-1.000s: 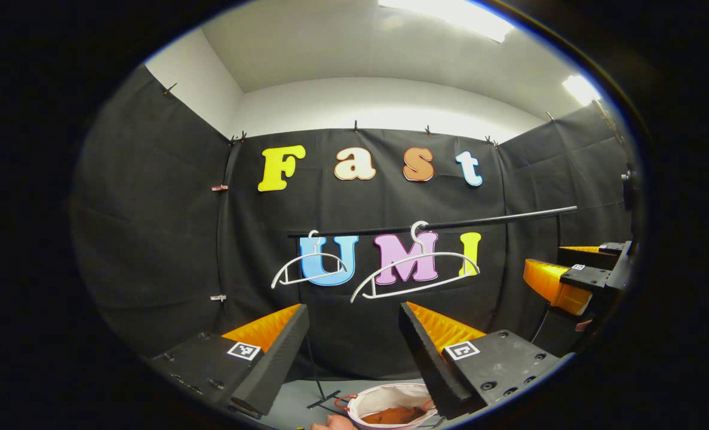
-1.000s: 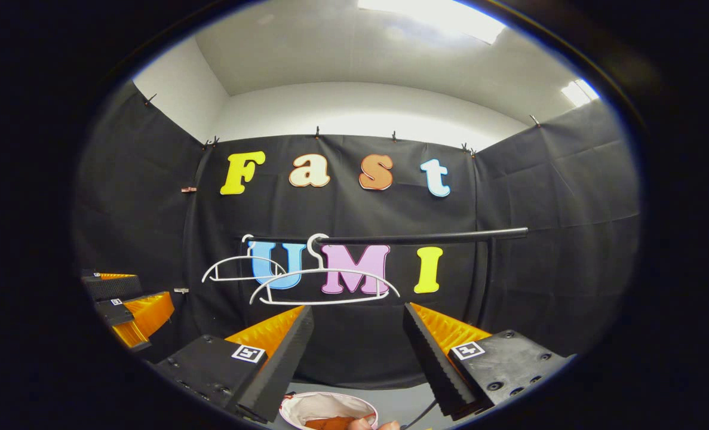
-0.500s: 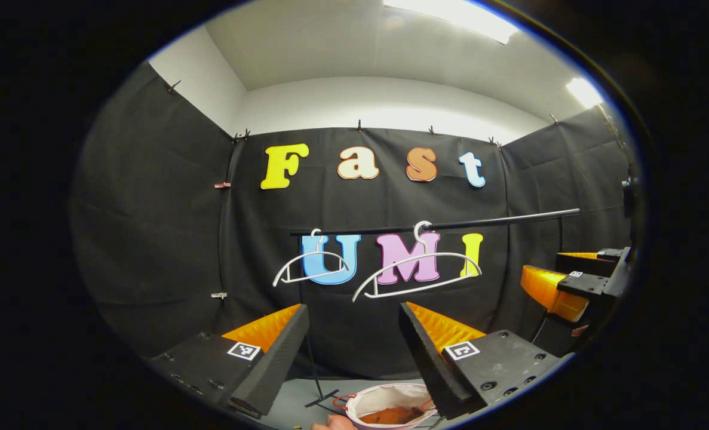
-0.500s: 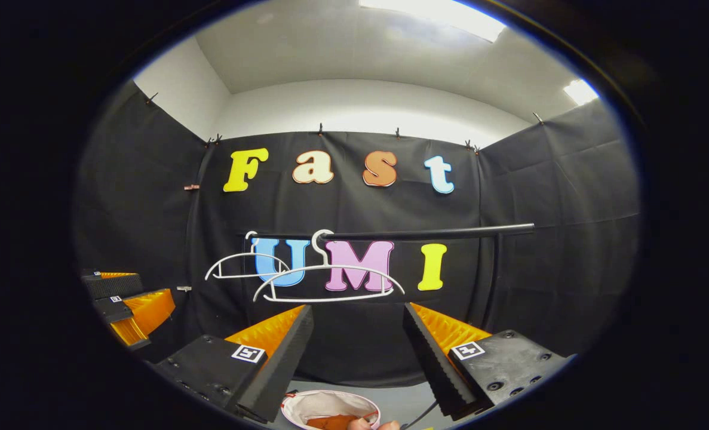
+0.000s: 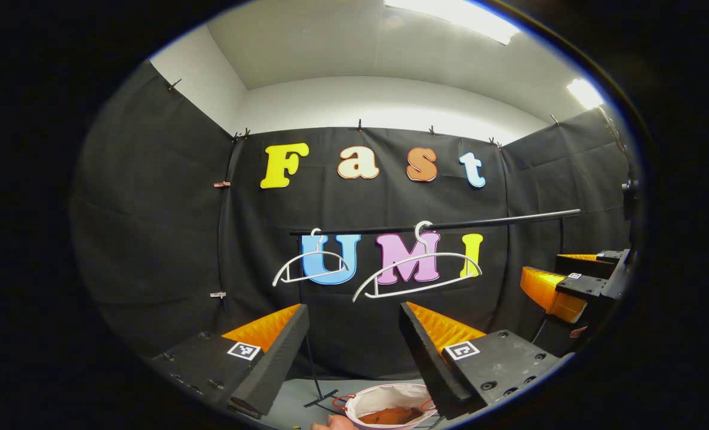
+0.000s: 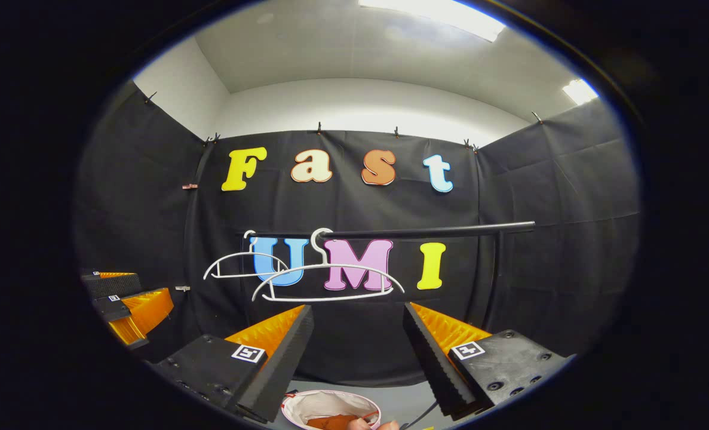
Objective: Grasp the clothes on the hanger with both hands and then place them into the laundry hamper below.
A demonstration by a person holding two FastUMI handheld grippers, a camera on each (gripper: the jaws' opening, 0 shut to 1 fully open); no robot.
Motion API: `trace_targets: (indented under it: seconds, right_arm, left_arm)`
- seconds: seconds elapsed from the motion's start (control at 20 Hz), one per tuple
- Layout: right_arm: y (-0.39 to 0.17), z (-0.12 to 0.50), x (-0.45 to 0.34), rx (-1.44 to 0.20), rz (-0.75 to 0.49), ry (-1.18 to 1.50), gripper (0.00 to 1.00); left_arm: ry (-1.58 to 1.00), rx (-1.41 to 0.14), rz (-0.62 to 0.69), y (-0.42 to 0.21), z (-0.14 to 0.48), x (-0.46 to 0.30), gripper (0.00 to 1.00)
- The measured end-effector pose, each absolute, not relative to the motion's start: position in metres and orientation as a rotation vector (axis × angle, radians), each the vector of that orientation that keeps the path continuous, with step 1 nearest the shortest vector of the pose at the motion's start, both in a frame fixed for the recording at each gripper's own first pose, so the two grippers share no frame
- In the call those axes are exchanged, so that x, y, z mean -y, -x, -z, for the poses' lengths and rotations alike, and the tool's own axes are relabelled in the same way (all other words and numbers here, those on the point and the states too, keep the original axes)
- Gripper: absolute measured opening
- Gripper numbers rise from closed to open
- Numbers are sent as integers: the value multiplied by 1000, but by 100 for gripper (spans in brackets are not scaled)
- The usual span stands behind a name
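Observation:
Two bare white hangers (image 5: pixel 417 272) (image 5: pixel 309 267) hang on a black rail (image 5: pixel 450 224); the same hangers (image 6: pixel 328 280) (image 6: pixel 241 266) and rail (image 6: pixel 426 231) appear in the right gripper view. Below stands a round white laundry hamper (image 5: pixel 388 396) with rust-brown clothes (image 5: pixel 393 414) inside; the hamper (image 6: pixel 324 403) and clothes (image 6: pixel 330 421) also sit low in the right gripper view. My left gripper (image 5: pixel 354 313) is open and holds nothing, raised in front of the rail. My right gripper (image 6: pixel 359 313) is open too, beside it. The right gripper (image 5: pixel 560 280) also appears at the right of the left gripper view.
A thin black stand post and foot (image 5: pixel 318 394) rise from the grey floor (image 5: pixel 297 406) left of the hamper. A rail upright (image 6: pixel 494 275) stands at the right. A person's hand (image 5: pixel 333 423) shows at the bottom edge. Black cloth walls close in on three sides.
Both views have drifted very slightly; the rail and hangers sit a touch higher in the right gripper view. Both grippers stay open.

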State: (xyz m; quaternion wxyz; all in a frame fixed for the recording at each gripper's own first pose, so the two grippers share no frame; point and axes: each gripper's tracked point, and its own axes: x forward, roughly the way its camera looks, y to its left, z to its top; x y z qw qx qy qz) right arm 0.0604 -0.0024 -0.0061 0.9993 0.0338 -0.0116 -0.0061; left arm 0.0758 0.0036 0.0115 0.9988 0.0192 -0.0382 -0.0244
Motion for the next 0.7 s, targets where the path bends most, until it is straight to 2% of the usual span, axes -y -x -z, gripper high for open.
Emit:
trace_targets:
  seconds: [0.7]
  right_arm:
    - [-57,3,3,27,19,-63,97]
  left_arm:
    - [-41,79,20,-74,-12,-8,94]
